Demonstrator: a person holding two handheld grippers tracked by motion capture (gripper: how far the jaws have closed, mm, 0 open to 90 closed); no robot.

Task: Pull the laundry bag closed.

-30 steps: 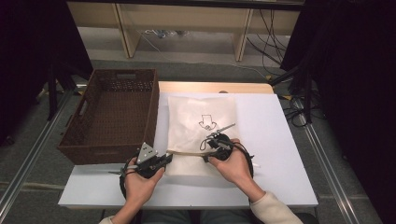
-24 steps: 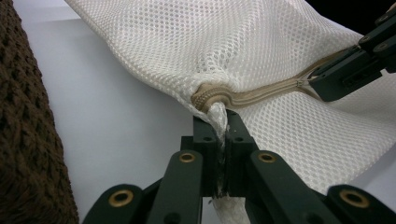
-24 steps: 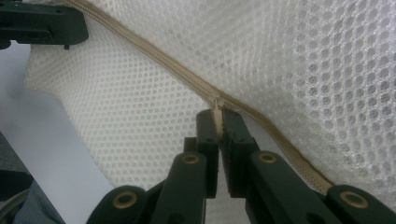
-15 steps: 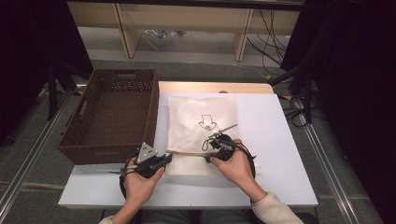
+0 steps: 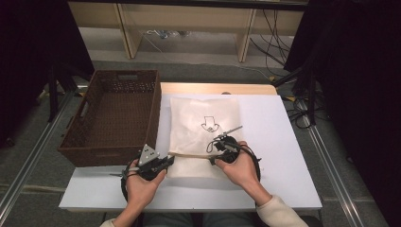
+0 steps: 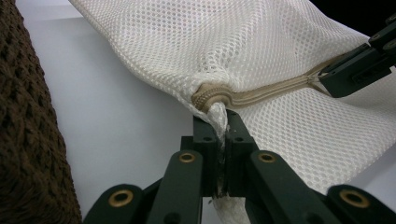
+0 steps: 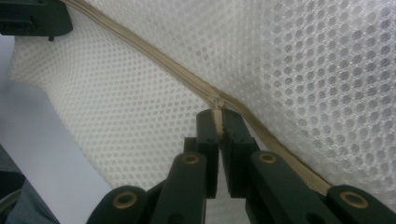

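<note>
Pinching was the whole job at this moment: I had my left gripper [image 6: 223, 140] clamped tight on the mesh at the end of the zipper [image 6: 266, 91], anchoring the bag so it could not slide. My right gripper [image 7: 218, 128] was closed just as tight on the zipper pull [image 7: 217, 103], partway along the tan track, likely so I could drag the slider against that anchor. Held between the two, the zipper line ran taut. The white mesh laundry bag [image 5: 201, 127] lay flat on the white table [image 5: 279, 137], its near edge lifted slightly by my grips, just beside the brown wicker basket [image 5: 116, 116] to its left. Compared with a second earlier, nothing had shifted: both hands sat where they were, jaws equally closed, bag unmoved.
</note>
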